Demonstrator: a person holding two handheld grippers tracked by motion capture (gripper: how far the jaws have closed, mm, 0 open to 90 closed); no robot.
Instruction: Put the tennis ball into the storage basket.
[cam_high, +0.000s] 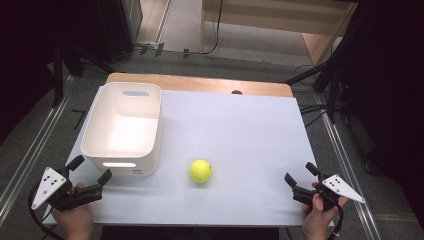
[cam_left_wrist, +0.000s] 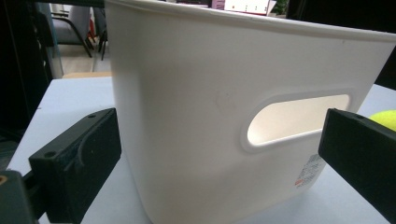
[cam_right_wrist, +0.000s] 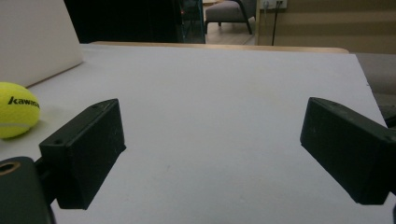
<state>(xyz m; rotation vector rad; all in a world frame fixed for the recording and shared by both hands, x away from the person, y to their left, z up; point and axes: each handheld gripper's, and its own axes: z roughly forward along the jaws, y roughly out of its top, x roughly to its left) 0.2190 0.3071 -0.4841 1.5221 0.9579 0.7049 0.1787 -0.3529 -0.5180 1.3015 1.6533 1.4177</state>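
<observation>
The worktop (cam_high: 240, 135) has a pale sheet over it, and a strip of bare wood (cam_high: 200, 82) shows along its far edge. Grey floor (cam_high: 190, 60) lies around it, with black cables (cam_high: 312, 107) trailing at the right and metal rails (cam_high: 30, 150) running along both sides. Beyond stands light wooden furniture (cam_high: 280, 17). Dark stands and shadow close in the left and right edges. Far off, the right gripper view shows a grey chair (cam_right_wrist: 226, 11) on a pale floor.
</observation>
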